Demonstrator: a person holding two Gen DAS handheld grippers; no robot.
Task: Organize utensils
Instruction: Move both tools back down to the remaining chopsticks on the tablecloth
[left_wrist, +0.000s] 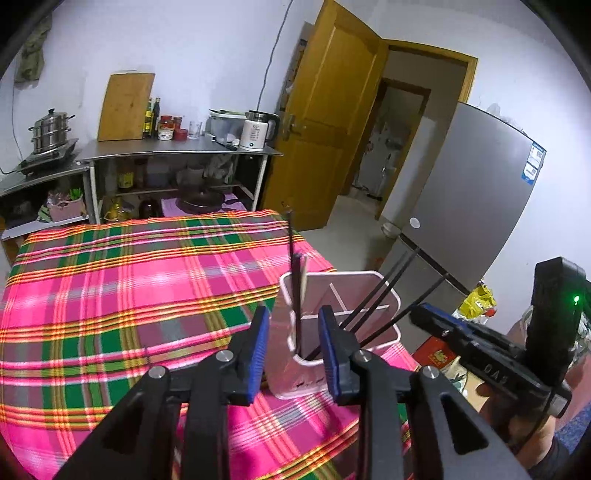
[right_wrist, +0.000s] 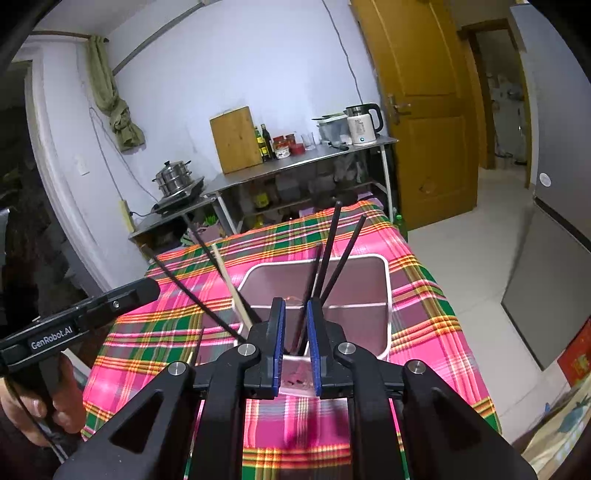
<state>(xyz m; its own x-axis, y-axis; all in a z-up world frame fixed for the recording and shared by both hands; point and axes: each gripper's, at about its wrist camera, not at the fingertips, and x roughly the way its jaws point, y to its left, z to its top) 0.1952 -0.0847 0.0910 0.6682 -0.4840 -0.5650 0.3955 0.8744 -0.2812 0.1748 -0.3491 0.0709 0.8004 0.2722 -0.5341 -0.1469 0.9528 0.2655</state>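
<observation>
Both grippers, left gripper (left_wrist: 293, 345) and right gripper (right_wrist: 295, 341), hang with fingers parted, gripping nothing, just above the utensil holder (left_wrist: 384, 295). Loose chopsticks (right_wrist: 334, 254) lean between the right fingers; a nudge could tip the light holder.

Pale lilac walls (right_wrist: 258, 66); open wooden door (left_wrist: 332, 122) at one o'clock, grey fridge (left_wrist: 476, 206) at three. Steel shelving (left_wrist: 177, 153) at eleven, bearing cutting board (left_wrist: 125, 107), kettle (left_wrist: 256, 131), steamer pot (left_wrist: 50, 129). Light tiled floor (right_wrist: 476, 229).
</observation>
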